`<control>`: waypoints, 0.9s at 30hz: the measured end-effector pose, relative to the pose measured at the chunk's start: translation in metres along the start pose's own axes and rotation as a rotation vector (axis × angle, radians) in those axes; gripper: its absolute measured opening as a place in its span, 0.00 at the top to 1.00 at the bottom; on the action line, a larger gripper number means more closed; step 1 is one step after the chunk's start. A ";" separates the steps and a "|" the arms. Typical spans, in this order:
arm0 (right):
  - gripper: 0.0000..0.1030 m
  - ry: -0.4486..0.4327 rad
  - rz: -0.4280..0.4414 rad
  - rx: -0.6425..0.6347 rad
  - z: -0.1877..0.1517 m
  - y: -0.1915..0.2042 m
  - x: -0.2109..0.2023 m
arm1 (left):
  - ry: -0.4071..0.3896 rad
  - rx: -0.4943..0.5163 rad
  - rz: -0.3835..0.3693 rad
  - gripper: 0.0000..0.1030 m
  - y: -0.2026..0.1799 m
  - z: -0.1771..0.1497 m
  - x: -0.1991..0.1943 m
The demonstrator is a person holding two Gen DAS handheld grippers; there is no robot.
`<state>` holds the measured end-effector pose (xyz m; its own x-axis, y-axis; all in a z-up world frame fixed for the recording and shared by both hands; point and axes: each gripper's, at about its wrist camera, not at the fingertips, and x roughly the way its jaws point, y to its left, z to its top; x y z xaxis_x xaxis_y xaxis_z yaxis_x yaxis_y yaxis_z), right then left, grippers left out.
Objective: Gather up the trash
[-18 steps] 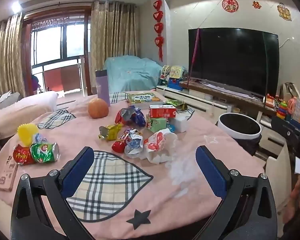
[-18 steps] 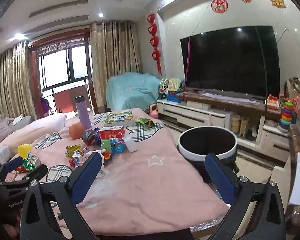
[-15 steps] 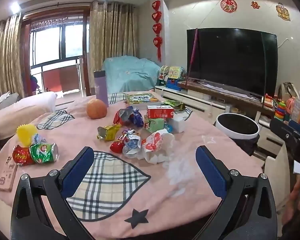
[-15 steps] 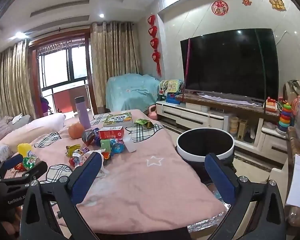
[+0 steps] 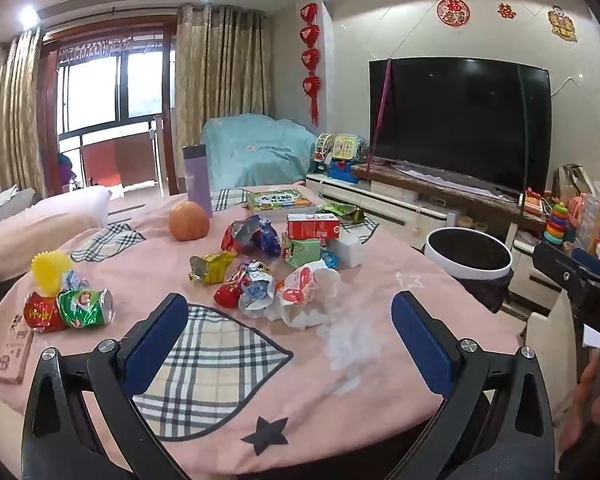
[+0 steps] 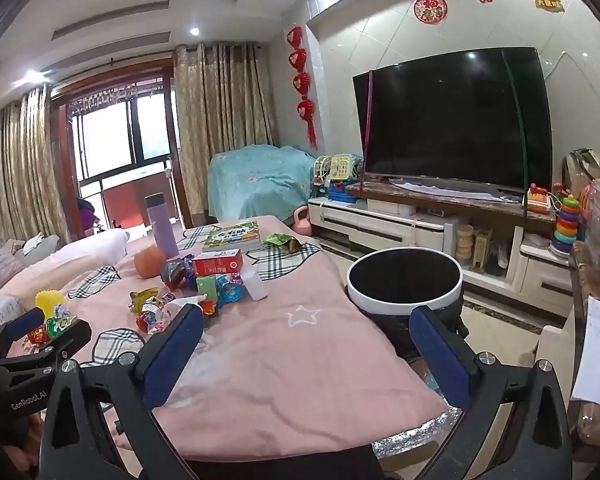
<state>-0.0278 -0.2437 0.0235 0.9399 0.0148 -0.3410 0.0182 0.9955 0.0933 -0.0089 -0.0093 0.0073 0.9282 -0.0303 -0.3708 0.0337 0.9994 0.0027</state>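
Note:
A heap of crumpled wrappers (image 5: 276, 284) lies mid-table on the pink cloth (image 5: 360, 360), with a red carton (image 5: 313, 226) and a green carton (image 5: 302, 251) behind it. Two crushed cans (image 5: 70, 308) lie at the left. My left gripper (image 5: 288, 332) hovers open over the near table edge, short of the heap, nothing between its blue pads. My right gripper (image 6: 306, 350) is open too, above the table's right side, empty. The white-rimmed bin (image 6: 404, 280) stands on the floor off the table's right edge. The same wrappers (image 6: 172, 300) show left of the right gripper.
An orange ball (image 5: 189, 221), purple flask (image 5: 197, 178), picture book (image 5: 280, 200) and a white bottle (image 6: 254, 282) share the table. A yellow spiky toy (image 5: 50, 270) and a pink controller (image 5: 14, 356) lie at the left. TV cabinet (image 6: 400, 224) beyond the bin.
Both views have shifted only slightly; the scene sits a little lower and left in the left wrist view. Both grippers stay open and empty.

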 end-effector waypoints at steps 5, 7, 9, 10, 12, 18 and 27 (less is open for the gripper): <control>0.00 0.008 -0.002 -0.001 -0.001 0.001 0.000 | 0.004 -0.003 -0.003 0.00 0.002 -0.001 0.001; 0.00 0.015 -0.002 -0.001 0.000 -0.002 0.003 | 0.004 -0.004 -0.003 0.00 0.002 -0.001 0.001; 0.00 0.020 -0.004 -0.003 0.000 -0.002 0.003 | 0.005 -0.003 -0.005 0.00 0.001 -0.001 0.002; 0.00 0.021 -0.003 -0.003 -0.001 -0.001 0.002 | 0.006 -0.004 -0.005 0.00 0.002 -0.001 0.003; 0.00 0.024 -0.004 -0.005 0.000 -0.001 0.002 | 0.008 -0.006 -0.007 0.00 0.002 -0.002 0.004; 0.00 0.029 -0.001 -0.004 0.001 -0.001 0.004 | 0.010 -0.013 -0.007 0.00 0.003 -0.002 0.004; 0.00 0.037 0.002 -0.004 0.000 0.001 0.004 | 0.013 -0.011 -0.009 0.00 0.003 -0.003 0.005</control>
<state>-0.0244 -0.2429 0.0225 0.9266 0.0204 -0.3756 0.0146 0.9958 0.0902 -0.0055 -0.0060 0.0031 0.9230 -0.0392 -0.3828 0.0377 0.9992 -0.0113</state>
